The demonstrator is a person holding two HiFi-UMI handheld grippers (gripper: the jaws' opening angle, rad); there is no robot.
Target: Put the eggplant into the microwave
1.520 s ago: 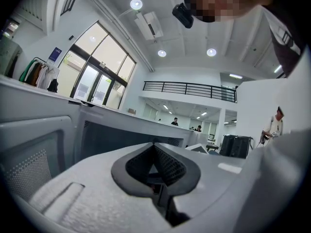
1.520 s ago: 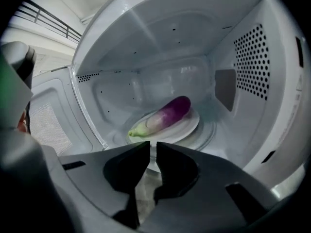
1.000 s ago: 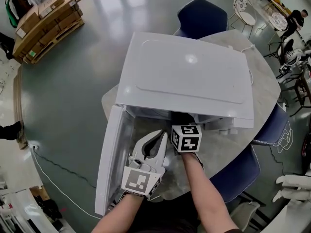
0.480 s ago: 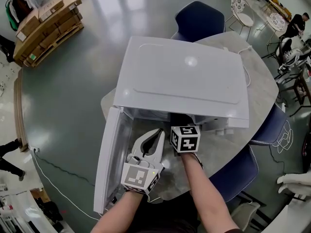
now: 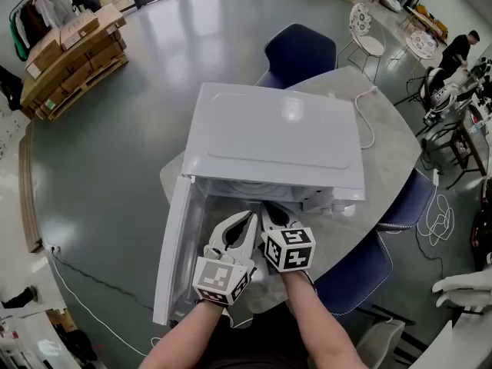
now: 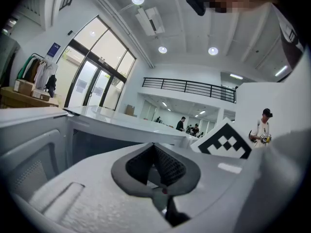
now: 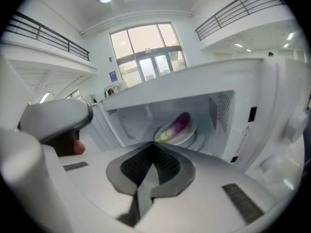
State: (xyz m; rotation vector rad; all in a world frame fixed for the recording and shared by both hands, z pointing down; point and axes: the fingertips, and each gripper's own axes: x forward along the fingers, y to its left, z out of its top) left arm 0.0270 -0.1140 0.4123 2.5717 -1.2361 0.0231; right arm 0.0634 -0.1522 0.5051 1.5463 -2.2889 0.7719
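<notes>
Eggplant is in, door not yet closed

The eggplant [image 7: 179, 124] lies on a plate [image 7: 188, 136] deep inside the microwave [image 5: 277, 141]. The right gripper [image 7: 154, 147] and left gripper [image 6: 154, 148] sit near the opening, jaws together and empty. The door [image 5: 173, 260] stands open at left, so only closing it seems left

The microwave [image 5: 277, 141] stands with its mouth open toward the person, its door [image 5: 175, 260] swung out as a wall along the left and the control-panel side [image 7: 243, 125] closing the right. Inside, the plate [image 7: 189, 135] with the eggplant [image 7: 180, 123] takes up much of the cavity floor, leaving clear room above it. The left gripper [image 5: 249, 217] and right gripper [image 5: 265, 211] sit side by side before the mouth, filling most of the way in
</notes>
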